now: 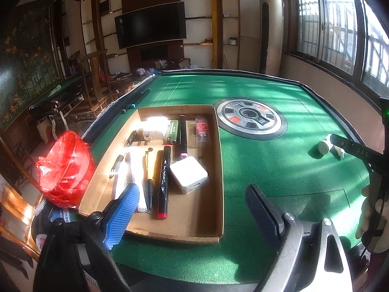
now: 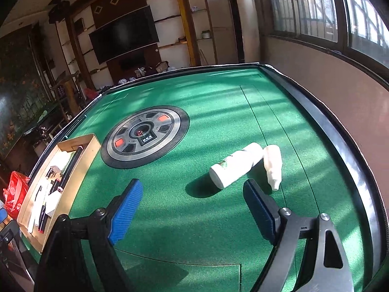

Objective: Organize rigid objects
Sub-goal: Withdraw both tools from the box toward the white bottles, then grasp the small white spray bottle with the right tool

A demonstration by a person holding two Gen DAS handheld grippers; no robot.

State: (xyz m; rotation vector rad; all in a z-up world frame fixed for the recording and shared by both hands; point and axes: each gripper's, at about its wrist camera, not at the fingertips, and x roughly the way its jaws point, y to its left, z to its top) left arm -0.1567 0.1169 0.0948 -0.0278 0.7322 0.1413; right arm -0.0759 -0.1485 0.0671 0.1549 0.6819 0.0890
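Matt green felt table (image 2: 218,219); brown cardboard tray (image 1: 194,219); glossy red plastic bag (image 1: 65,170)

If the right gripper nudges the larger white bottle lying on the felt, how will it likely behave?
The larger bottle lies on its side and looks cylindrical, so it would probably roll, though the felt may slow it. It rests against the smaller bottle, which might block rolling that way. It looks like smooth plastic, so the right gripper, now open, may slip.

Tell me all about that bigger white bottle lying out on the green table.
The bigger white bottle is a smooth, plastic-looking cylinder lying on its side on the green felt, flat base toward the camera, faint greenish print on its body. Its far end touches a smaller white bottle lying beside it. It sits just ahead of the open right gripper, untouched.
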